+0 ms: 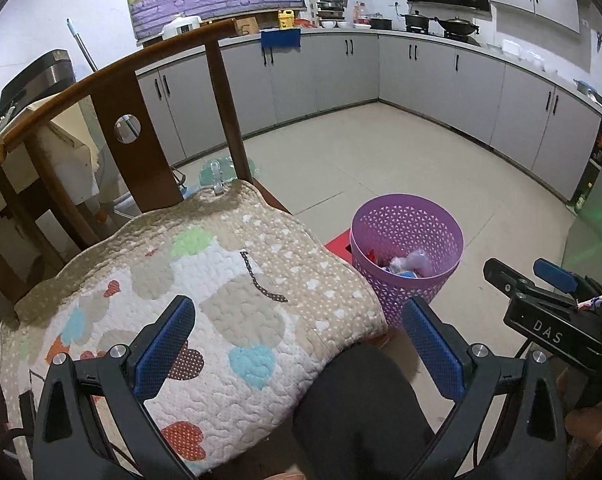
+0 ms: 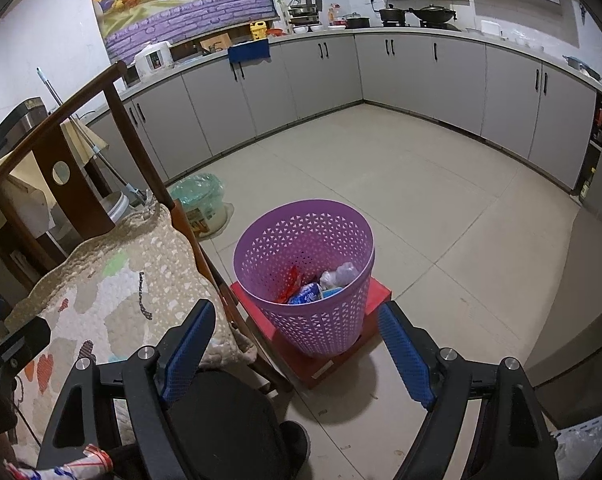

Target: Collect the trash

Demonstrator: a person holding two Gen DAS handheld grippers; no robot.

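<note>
Here, left gripper [image 1: 299, 334] spread empty, right gripper [image 2: 297, 338] likewise, wrappers seemingly inside purple basket [image 2: 261, 236] on red box [image 2: 377, 290].

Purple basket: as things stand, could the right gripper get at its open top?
Probably yes. The right gripper is open and empty, with the purple basket directly ahead of it. The top is uncovered; the chair sits off to the left.

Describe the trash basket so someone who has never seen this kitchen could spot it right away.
Start at the wooden chair with the heart-patterned cushion in the middle of the tiled kitchen floor. Just to the right of its seat stands the basket, resting on a flat red box. It is the only purple thing on the floor, a round plastic tub with perforated walls and wrappers inside.
</note>
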